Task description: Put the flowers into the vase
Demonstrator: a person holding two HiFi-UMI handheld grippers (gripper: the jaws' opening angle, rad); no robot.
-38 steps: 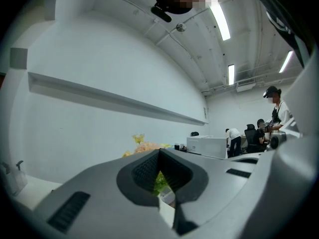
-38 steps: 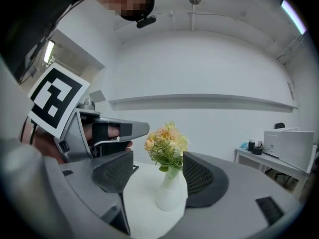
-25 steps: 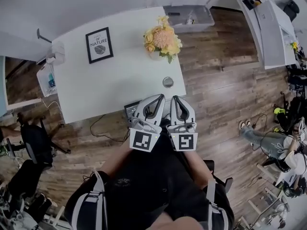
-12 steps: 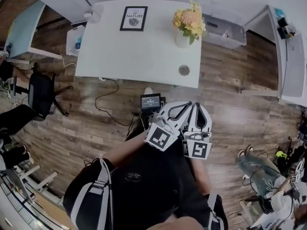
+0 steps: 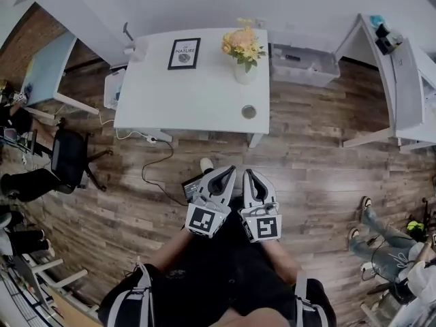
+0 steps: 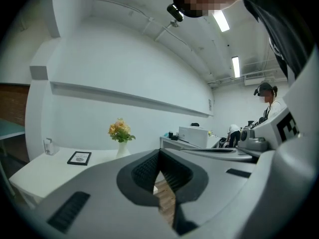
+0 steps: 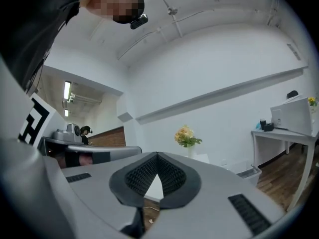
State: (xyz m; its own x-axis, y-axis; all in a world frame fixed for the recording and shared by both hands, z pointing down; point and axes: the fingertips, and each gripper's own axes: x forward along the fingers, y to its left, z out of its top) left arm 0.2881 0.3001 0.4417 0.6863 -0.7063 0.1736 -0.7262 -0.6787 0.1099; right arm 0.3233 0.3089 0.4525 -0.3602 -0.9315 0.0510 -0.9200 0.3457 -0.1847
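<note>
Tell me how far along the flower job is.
Done, it seems: the flowers stand in the vase on the white table. In hand: nothing; the left gripper and right gripper are both shut and empty, held over the wood floor short of the table. Left: apparently nothing, since no loose flower shows anywhere.

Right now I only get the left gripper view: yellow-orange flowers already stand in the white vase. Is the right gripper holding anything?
Observer: No. The right gripper is shut, with nothing between its jaws.
Operator: How close are we?
Observer: Not there. In the head view, the left gripper and the right hang side by side over the brown wood floor, short of the white table.
Operator: Anything else up there?
Observer: A small round grey object lies near the front edge, on our side of the white vase.
</note>
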